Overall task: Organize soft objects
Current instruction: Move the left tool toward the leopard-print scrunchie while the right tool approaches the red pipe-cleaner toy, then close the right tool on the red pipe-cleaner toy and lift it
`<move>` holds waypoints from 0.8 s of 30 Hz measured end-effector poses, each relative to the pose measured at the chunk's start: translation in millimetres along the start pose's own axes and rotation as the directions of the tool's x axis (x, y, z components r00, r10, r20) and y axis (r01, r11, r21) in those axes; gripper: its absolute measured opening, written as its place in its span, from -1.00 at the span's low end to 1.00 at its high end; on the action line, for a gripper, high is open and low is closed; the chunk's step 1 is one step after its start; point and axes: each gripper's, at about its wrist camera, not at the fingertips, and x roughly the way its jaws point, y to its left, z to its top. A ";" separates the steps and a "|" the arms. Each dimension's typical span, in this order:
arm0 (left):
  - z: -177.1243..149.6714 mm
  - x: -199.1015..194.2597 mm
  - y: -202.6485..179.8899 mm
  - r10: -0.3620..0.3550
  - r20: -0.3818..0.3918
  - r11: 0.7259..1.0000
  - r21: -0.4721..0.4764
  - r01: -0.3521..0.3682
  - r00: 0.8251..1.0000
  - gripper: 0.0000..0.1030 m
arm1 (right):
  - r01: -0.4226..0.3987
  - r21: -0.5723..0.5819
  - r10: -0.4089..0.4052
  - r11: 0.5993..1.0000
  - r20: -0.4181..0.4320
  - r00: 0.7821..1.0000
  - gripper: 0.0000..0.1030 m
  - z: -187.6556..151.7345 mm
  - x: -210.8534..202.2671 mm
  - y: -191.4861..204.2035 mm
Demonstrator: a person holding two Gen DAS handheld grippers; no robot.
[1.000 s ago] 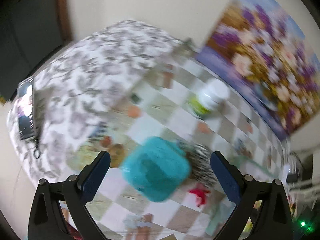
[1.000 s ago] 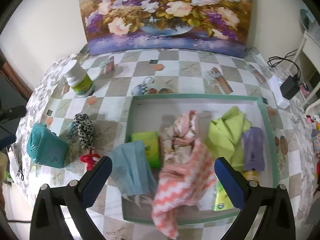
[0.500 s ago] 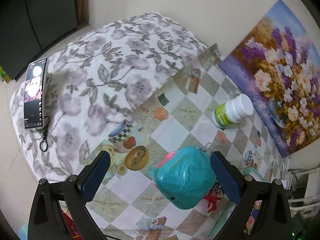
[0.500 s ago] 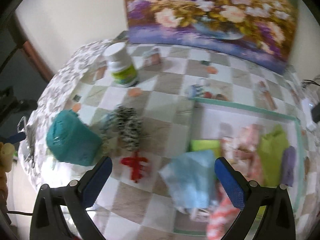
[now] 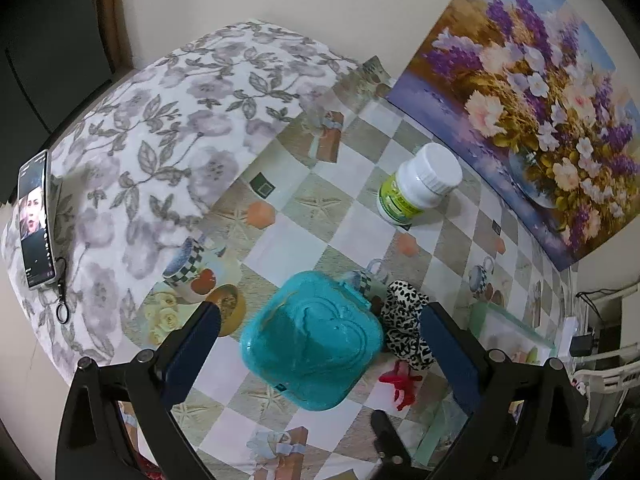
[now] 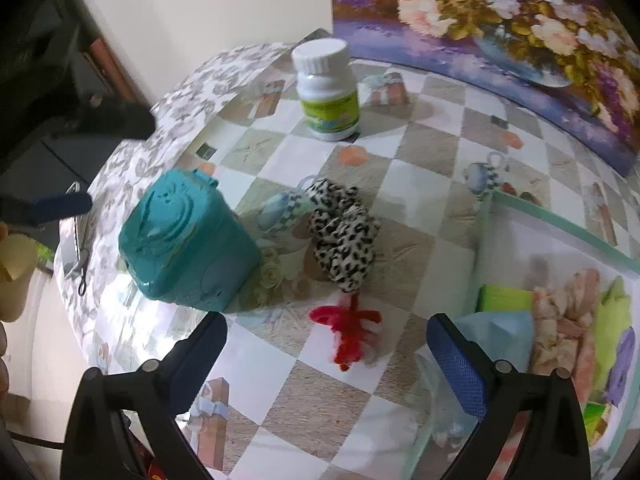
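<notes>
Two pairs of tongs hang over a checked worktop (image 6: 424,148) where soft things are being gathered into a green-rimmed tray (image 6: 560,216). The left tongs (image 5: 320,332) are spread wide and empty, their blue pads either side of a teal plastic box (image 5: 312,340) that sits below and between them; whether they are level with it or above it cannot be told. The right tongs (image 6: 326,340) are likewise parted and hold nothing, aimed at the two loose soft items that lie just ahead of their tips: a leopard-print scrunchie (image 6: 344,236) and, nearer, a small red fuzzy piece (image 6: 348,328) touching its lower end. Both rest on the worktop beside the teal box and outside the tray, apparently the last soft things still to be sorted. To the right of the right tongs, the tray already holds a light-blue cloth (image 6: 500,336), a pink-and-cream cloth (image 6: 560,320), green cloths and a purple one, piled together, which suggests the sorting is well along. A white-capped bottle (image 6: 326,88) stands upright well beyond the tongs, near a flower painting (image 6: 500,20) propped against the wall; being hard, it probably stays put. Far to the left of the left tongs, a phone (image 5: 36,220) lies on a floral cloth (image 5: 160,120).
</notes>
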 end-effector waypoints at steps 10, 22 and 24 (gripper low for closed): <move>1.1 7.9 -27.4 -0.079 -0.017 0.995 0.055 0.079 0.997 0.94 | -0.016 0.026 0.018 1.000 -0.043 0.999 0.93 0.5 20.9 -10.2; 0.7 33.7 -65.3 -0.114 -0.068 0.984 0.131 0.123 0.991 0.94 | -0.002 0.042 0.005 0.999 -0.080 0.997 0.41 -1.3 36.5 -26.3; 0.4 37.0 -70.7 -0.119 -0.074 0.981 0.144 0.129 0.990 0.94 | 0.005 0.040 -0.001 0.999 -0.089 0.996 0.31 -2.7 39.2 -27.8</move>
